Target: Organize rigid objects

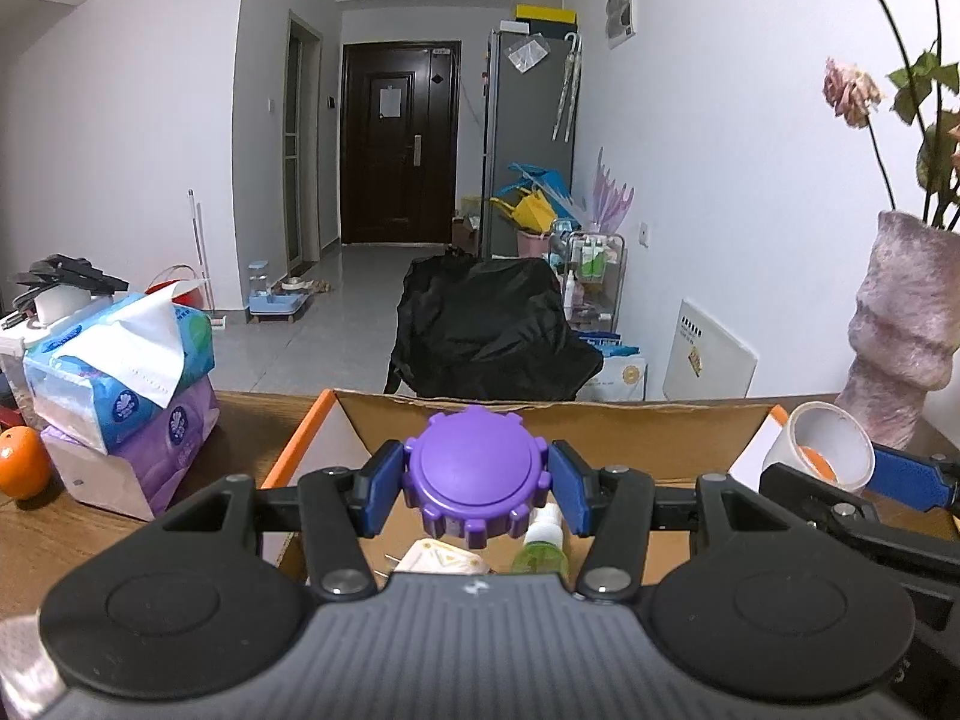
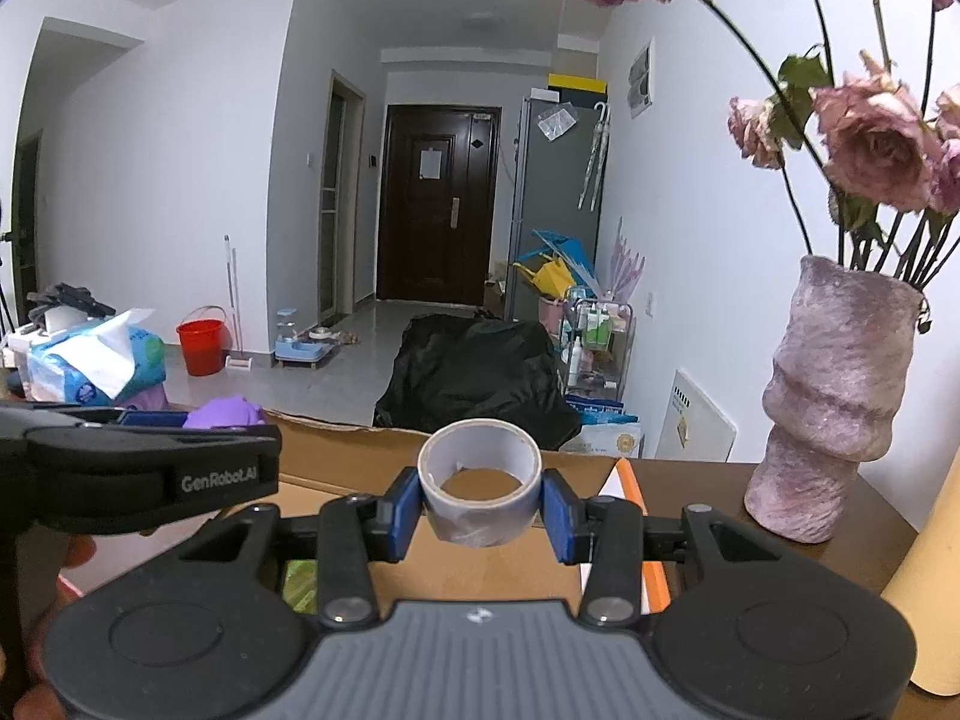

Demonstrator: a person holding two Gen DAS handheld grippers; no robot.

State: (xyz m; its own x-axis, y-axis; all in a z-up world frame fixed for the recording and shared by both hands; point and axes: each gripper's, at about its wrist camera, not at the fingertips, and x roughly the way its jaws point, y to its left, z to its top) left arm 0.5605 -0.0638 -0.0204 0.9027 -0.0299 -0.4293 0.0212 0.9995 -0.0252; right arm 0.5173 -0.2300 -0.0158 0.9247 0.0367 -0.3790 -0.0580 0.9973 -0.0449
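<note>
A hallway w/ a dark door [image 1: 399, 141] and grey fridge [image 1: 528, 138] is seen beyond a wooden tabletop [image 1: 42, 531], on which an open cardboard box [image 1: 600, 438] is set. The left claw [image 1: 474, 486] is held above the box, tilted slightly downward, its blue pads [image 1: 381, 489] pressed on either side of a purple ridged cap [image 1: 474, 471]. A green spray bottle [image 1: 540, 546] and a pale packet [image 1: 444, 558] are seen inside the box below it. The right claw [image 2: 480, 507] is held just beside the left, same tilt, closed on a roll of tape [image 2: 480, 489] over the box's right part. Tissue packs [image 1: 120, 360] and an orange [image 1: 23, 462] lie at left; a vase [image 2: 831, 402] w/ dried roses stands at right.
</note>
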